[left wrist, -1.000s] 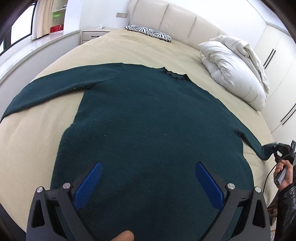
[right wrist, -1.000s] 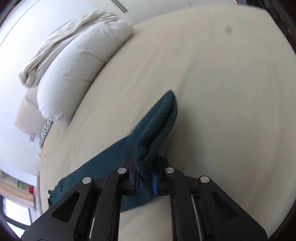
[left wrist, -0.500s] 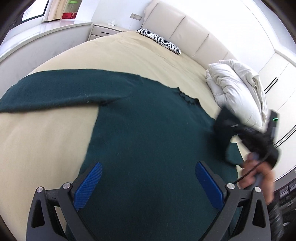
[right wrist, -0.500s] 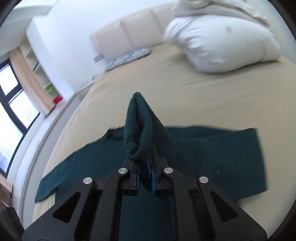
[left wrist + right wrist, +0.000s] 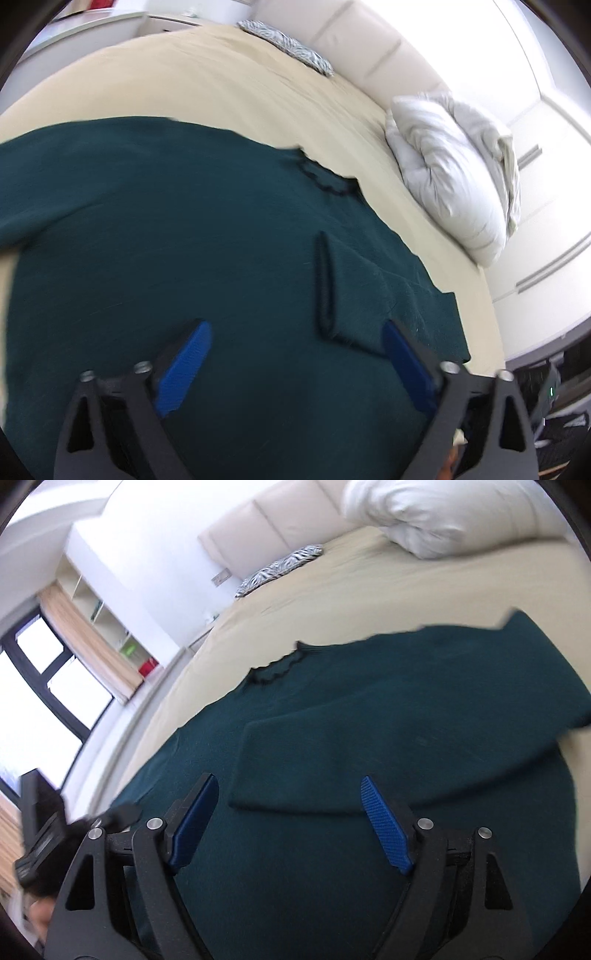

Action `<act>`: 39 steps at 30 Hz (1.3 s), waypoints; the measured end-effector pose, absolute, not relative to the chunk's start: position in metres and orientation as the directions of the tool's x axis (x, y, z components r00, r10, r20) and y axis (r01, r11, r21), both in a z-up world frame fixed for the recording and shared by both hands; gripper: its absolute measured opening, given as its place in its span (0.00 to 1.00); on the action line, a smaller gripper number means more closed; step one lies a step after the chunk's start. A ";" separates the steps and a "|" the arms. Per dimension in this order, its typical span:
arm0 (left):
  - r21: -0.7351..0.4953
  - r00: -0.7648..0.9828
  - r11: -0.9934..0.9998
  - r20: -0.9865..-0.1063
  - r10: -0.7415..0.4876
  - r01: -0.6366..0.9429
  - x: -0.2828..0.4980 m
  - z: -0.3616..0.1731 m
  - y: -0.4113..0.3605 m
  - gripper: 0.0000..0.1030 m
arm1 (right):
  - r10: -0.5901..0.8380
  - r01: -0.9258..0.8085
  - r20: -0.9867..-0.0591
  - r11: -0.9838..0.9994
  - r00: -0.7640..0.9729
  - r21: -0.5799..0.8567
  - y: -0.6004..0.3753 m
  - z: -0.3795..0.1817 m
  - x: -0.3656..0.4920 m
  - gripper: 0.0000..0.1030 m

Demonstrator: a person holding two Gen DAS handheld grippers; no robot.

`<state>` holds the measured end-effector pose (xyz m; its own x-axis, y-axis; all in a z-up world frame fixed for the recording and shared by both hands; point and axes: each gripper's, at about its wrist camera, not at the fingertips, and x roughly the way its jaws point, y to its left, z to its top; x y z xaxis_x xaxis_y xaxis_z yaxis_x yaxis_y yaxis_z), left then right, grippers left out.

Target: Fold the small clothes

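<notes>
Right wrist view: the dark green sweater lies flat on the beige bed, one sleeve folded across its body. The right tool has just been opening and stands apart over the sleeve, clear of the cloth. The left tool, closing slightly, stays wide apart, gripping nothing.

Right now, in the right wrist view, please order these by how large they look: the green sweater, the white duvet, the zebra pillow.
1. green sweater, largest by far.
2. white duvet, partly cut off by the frame.
3. zebra pillow, smallest, though it lies farthest from the camera.
</notes>
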<state>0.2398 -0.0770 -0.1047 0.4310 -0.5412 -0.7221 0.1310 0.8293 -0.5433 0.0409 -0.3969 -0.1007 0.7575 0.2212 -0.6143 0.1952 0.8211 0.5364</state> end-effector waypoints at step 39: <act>-0.403 0.543 0.908 -0.741 -0.396 0.113 0.291 -0.119 -0.056 0.08 | 0.222 0.365 -0.406 0.205 0.887 0.908 -0.570 -0.170 -0.048 0.49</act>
